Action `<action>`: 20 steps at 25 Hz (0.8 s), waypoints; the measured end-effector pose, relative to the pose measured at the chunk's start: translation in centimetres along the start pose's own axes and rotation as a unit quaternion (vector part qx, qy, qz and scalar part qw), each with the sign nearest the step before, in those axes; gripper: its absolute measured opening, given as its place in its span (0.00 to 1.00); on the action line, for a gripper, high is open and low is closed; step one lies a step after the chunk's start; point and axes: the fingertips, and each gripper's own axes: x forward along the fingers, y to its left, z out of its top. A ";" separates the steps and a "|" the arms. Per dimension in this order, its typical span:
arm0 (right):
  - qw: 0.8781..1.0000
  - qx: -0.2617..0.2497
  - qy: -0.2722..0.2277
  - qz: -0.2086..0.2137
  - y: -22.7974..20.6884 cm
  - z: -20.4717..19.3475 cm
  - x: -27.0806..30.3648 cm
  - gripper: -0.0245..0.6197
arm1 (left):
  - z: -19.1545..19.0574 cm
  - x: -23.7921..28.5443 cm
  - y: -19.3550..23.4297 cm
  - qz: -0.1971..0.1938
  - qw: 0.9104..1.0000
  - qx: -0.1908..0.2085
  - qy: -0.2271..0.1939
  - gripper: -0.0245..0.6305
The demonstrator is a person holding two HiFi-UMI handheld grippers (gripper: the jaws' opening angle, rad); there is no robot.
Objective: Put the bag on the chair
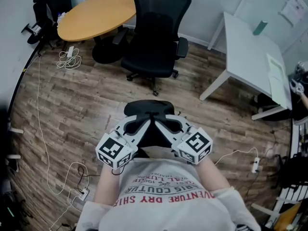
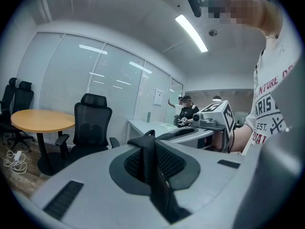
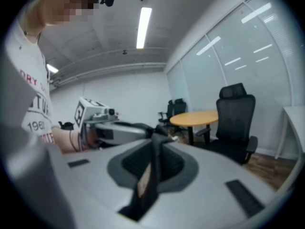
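Note:
A black bag [image 1: 149, 110] hangs in front of my chest, held up between both grippers. My left gripper [image 1: 142, 121] is shut on a black strap [image 2: 150, 162] of the bag. The right gripper [image 1: 161, 121] is shut on another black strap [image 3: 153, 173] that carries a tan label. The two grippers sit close together, jaws pointing toward each other. A black office chair [image 1: 157, 34] with a mesh back stands about a step ahead on the wood floor. It also appears as the chair [image 2: 90, 128] in the left gripper view and the chair [image 3: 235, 124] in the right gripper view.
A round wooden table [image 1: 95, 14] stands behind the chair at the left, with more black chairs [image 1: 48, 6] beyond it. A white desk [image 1: 251, 52] is at the right. Cables [image 1: 69, 57] and a power strip [image 1: 80, 193] lie on the floor at the left. People [image 2: 187, 110] stand far back.

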 end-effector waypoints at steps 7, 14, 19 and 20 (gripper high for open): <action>0.999 -0.007 -0.001 -0.035 -4.4 3.6 7.9 0.13 | 2.3 1.0 9.3 -0.058 0.998 0.009 0.004 0.12; 0.997 0.017 -0.029 -0.072 -8.6 6.9 14.2 0.13 | 4.6 2.2 16.9 -0.098 0.994 0.041 0.021 0.12; 0.995 0.033 -0.031 -0.084 -11.1 8.3 18.1 0.13 | 6.0 3.4 21.9 -0.091 0.995 0.039 0.021 0.12; 0.995 0.034 -0.030 -0.084 -11.8 8.5 18.8 0.13 | 6.3 3.9 22.9 -0.086 0.995 0.036 0.020 0.12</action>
